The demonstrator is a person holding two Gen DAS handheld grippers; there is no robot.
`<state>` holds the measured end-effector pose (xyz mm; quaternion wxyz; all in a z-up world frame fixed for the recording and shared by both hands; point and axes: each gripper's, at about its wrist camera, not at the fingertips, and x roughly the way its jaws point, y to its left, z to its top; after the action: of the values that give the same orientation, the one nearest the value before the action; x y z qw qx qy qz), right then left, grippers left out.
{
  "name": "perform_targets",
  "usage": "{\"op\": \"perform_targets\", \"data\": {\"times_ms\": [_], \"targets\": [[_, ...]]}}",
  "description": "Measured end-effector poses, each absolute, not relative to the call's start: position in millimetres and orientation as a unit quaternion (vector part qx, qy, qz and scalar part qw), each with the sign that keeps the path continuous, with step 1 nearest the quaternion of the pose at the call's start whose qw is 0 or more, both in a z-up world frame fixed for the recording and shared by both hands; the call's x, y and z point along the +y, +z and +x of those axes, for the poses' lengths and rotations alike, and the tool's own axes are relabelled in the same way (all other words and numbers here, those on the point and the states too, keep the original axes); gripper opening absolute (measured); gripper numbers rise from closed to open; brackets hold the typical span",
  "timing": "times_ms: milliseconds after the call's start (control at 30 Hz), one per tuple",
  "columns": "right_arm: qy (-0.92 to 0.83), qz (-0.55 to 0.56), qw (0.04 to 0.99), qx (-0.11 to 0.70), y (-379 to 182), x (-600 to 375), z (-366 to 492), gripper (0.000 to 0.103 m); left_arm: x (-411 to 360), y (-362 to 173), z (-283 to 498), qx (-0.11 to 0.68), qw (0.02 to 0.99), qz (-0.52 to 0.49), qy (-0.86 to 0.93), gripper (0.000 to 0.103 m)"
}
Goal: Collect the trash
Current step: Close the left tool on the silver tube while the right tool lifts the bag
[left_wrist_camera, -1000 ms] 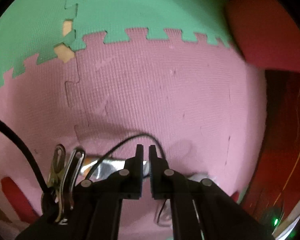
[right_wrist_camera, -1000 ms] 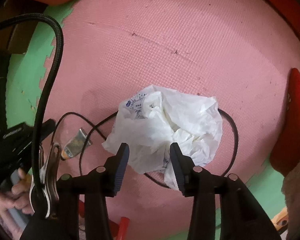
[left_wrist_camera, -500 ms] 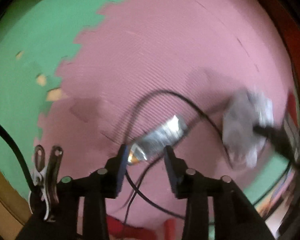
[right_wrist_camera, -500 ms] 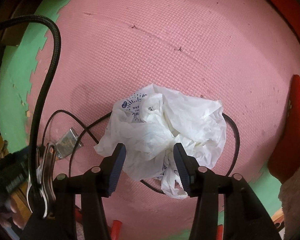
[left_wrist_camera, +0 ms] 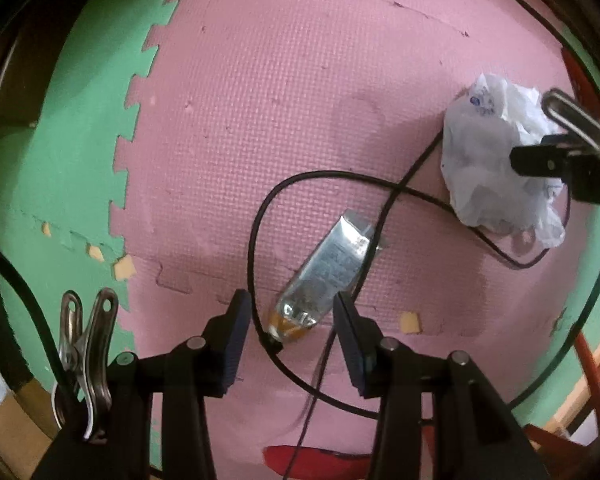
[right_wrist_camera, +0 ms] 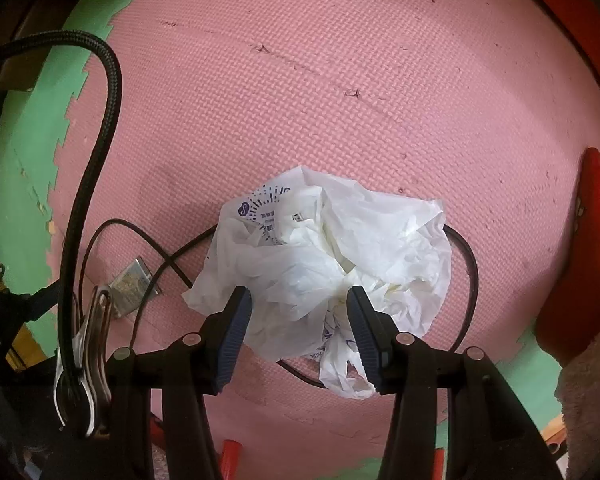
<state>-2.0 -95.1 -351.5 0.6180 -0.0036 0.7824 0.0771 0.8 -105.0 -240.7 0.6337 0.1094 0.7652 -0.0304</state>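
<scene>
A flattened silver tube (left_wrist_camera: 328, 272) with an orange end lies on the pink foam mat (left_wrist_camera: 260, 120). My left gripper (left_wrist_camera: 292, 320) hangs open just above it, and the tube's orange end sits between the fingertips without touching them. A crumpled white plastic bag (right_wrist_camera: 332, 264) with purple print lies further right on the mat. My right gripper (right_wrist_camera: 298, 312) is open over it, one finger on each side of the bag's near part. The bag (left_wrist_camera: 496, 160) and a part of the right gripper also show in the left wrist view. The tube (right_wrist_camera: 130, 280) shows small at the left of the right wrist view.
A thin black cable (left_wrist_camera: 256, 216) loops around the tube and runs under the bag. Green mat tiles (left_wrist_camera: 60, 160) border the pink one on the left. A thick braided hose (right_wrist_camera: 100, 140) hangs at the left, and a red object (right_wrist_camera: 584, 272) lies at the right.
My left gripper went from shut to open, rolled and swung across the mat, and now stands over the silver tube. The right gripper widened slightly and stayed over the bag.
</scene>
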Motion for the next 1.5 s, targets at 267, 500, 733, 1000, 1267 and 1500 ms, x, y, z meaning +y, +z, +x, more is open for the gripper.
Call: {"op": "perform_targets", "data": {"times_ms": [267, 500, 733, 1000, 1267, 1500], "targets": [[0.078, -0.002, 0.616, 0.784, -350.4, -98.8, -0.3, 0.051, -115.2, -197.4, -7.5, 0.730, 0.673, 0.088, -0.084, 0.033], [0.079, -0.002, 0.615, 0.785, -349.9, -101.0, -0.1, 0.051, -117.0, -236.1, -30.1, 0.760, 0.614, 0.184, -0.109, 0.033], [0.078, -0.011, 0.614, 0.785, -352.2, -94.2, -1.0, 0.051, -107.9, -267.8, -38.3, 0.781, 0.581, 0.210, -0.094, 0.037], [0.082, -0.026, 0.614, 0.785, -354.5, -84.4, -3.4, 0.051, -94.2, -303.5, -49.9, 0.785, 0.572, 0.211, -0.107, 0.040], [0.082, -0.029, 0.614, 0.784, -358.9, -78.6, -9.4, 0.051, -64.2, -332.3, -42.3, 0.798, 0.573, 0.165, -0.086, 0.049], [0.079, -0.028, 0.612, 0.786, -359.5, -73.9, -11.4, 0.051, -61.3, -332.7, -49.8, 0.800, 0.577, 0.129, -0.100, 0.034]]}}
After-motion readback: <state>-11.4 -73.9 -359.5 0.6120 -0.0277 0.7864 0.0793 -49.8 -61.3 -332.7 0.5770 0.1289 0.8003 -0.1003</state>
